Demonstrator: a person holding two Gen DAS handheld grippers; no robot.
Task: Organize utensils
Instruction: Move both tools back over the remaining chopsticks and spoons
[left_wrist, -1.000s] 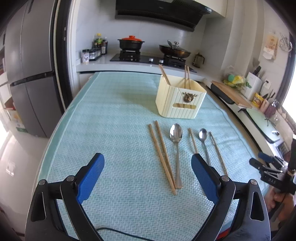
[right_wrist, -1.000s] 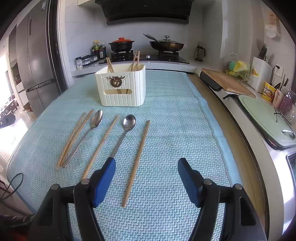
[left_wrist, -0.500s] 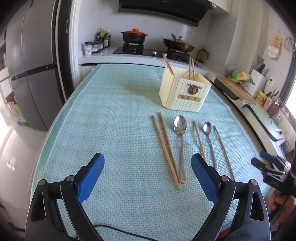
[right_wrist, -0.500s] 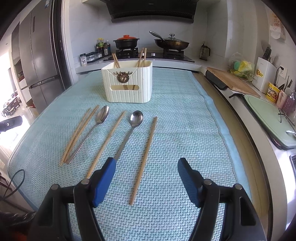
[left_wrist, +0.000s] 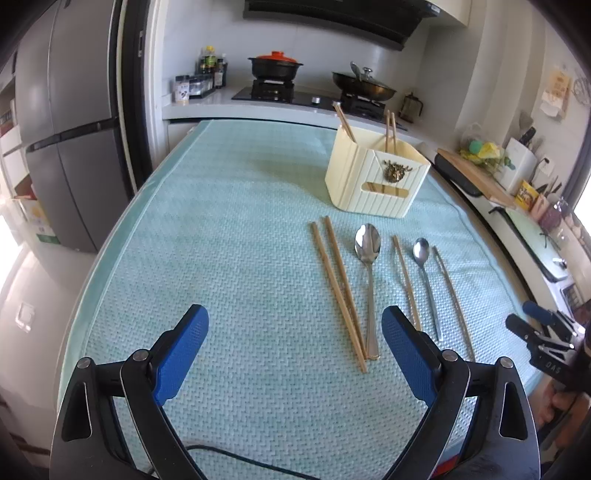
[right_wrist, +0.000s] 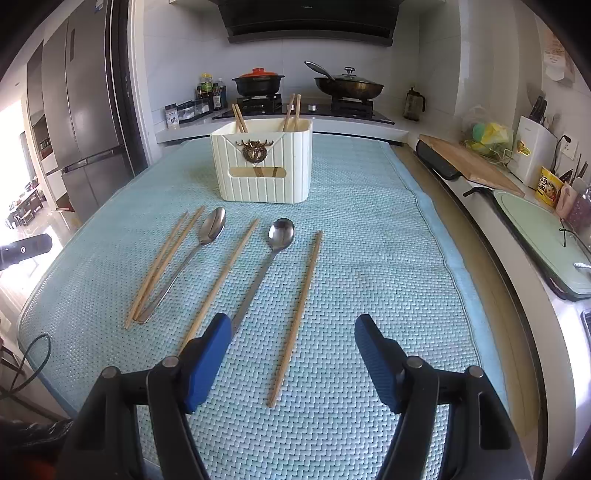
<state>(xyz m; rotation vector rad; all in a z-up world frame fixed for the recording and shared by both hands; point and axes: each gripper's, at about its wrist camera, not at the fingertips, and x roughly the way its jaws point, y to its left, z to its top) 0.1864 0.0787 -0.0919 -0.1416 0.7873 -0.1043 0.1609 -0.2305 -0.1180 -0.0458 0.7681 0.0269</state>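
Your left tongs (left_wrist: 293, 354) and right tongs (right_wrist: 291, 360) hover empty, jaws apart | wooden chopsticks (right_wrist: 295, 317) and steel spoons (right_wrist: 275, 245) lie fanned for picking | before cream ribbed holder (right_wrist: 264, 166) on the tabletop

The mat (right_wrist: 369, 221) is pale blue-green cloth with a coarse woven, matt weave. The two spoons (right_wrist: 280, 234) are polished metal, glossy and smooth. The loose chopsticks (right_wrist: 299, 310) look like bare, matt wood. The holder (right_wrist: 262, 173) is cream plastic, ribbed and satin, with a dull brass-coloured emblem (right_wrist: 254, 150), probably metal. Both grippers' pads (right_wrist: 207, 354) are blue with a fine texture, perhaps rubber, on matt black plastic arms.
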